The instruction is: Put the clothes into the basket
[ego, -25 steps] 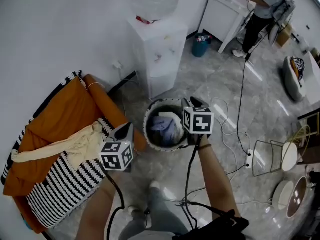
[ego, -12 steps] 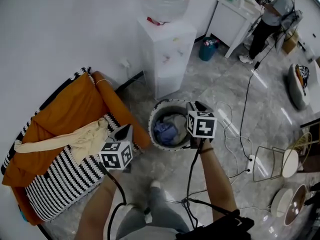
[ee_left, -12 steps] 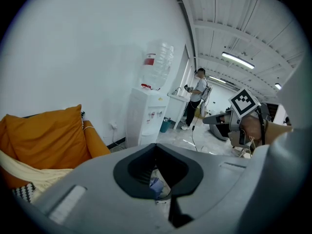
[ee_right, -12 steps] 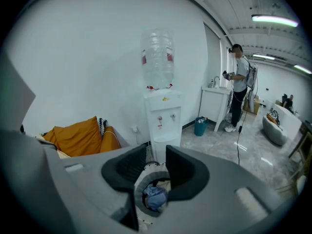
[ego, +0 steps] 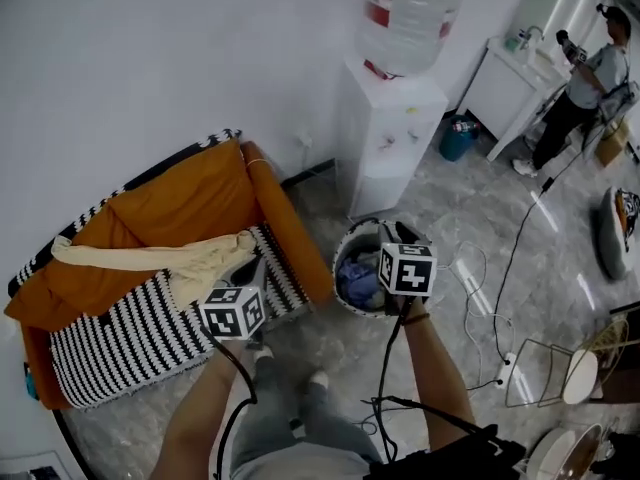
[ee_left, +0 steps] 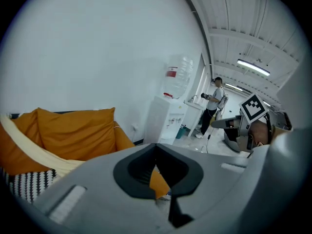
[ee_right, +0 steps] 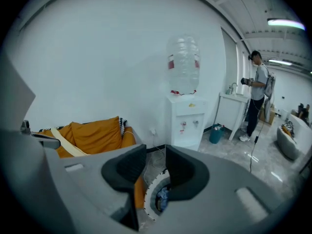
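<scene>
A cream garment (ego: 185,260) lies across the orange sofa (ego: 180,203) and its striped seat. My left gripper (ego: 255,266) hovers at the sofa's front edge, just right of the garment's end. Its jaws stand slightly apart with nothing between them, and only the orange sofa shows through the gap. The round basket (ego: 343,266) stands on the floor by the sofa arm, with blue clothes (ego: 358,280) inside. My right gripper (ego: 398,234) hangs over the basket's right rim, open and empty. In the right gripper view, that gripper (ee_right: 155,172) looks down at the basket (ee_right: 150,193).
A white water dispenser (ego: 390,138) with a big bottle (ego: 410,13) stands against the wall behind the basket. Cables (ego: 480,268) trail over the marble floor on the right. A person (ego: 590,83) stands at a white table (ego: 515,78); a teal bin (ego: 458,138) is beside it.
Both grippers have travelled left across the floor toward the sofa, which now fills more of the head view. The left gripper is nearer the cream garment. Neither gripper's jaws have changed.
</scene>
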`<move>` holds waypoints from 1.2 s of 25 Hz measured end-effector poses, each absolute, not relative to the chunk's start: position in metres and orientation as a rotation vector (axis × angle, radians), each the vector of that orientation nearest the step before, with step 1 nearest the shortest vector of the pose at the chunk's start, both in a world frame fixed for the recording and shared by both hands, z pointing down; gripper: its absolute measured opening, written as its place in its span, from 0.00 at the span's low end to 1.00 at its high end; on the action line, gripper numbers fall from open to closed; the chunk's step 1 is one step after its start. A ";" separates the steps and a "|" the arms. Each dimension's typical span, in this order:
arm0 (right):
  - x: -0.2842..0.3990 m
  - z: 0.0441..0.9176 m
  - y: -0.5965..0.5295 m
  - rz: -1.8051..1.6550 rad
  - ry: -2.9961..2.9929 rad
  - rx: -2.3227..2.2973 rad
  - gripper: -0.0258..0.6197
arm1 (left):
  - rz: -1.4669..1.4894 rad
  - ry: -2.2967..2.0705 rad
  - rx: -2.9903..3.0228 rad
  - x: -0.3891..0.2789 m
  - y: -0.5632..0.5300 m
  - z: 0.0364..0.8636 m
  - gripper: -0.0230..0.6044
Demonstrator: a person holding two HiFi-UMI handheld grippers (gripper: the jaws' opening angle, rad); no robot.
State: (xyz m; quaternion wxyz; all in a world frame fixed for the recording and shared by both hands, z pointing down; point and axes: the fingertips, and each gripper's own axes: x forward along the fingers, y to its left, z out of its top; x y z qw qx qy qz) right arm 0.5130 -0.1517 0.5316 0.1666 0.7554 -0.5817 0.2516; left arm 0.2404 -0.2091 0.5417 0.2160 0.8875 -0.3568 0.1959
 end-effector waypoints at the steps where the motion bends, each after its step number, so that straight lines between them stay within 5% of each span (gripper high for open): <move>1: 0.499 0.532 -0.159 0.710 -1.680 2.122 0.24 | 0.532 -1.018 2.434 0.224 -0.211 0.544 0.03; 17: 0.230 0.521 -0.338 0.513 -2.007 1.679 0.24 | 0.348 -1.491 2.172 -0.046 -0.298 0.523 0.03; 30: 0.111 0.634 -0.413 0.553 -1.948 1.368 0.24 | 0.342 -1.585 1.889 -0.169 -0.343 0.629 0.03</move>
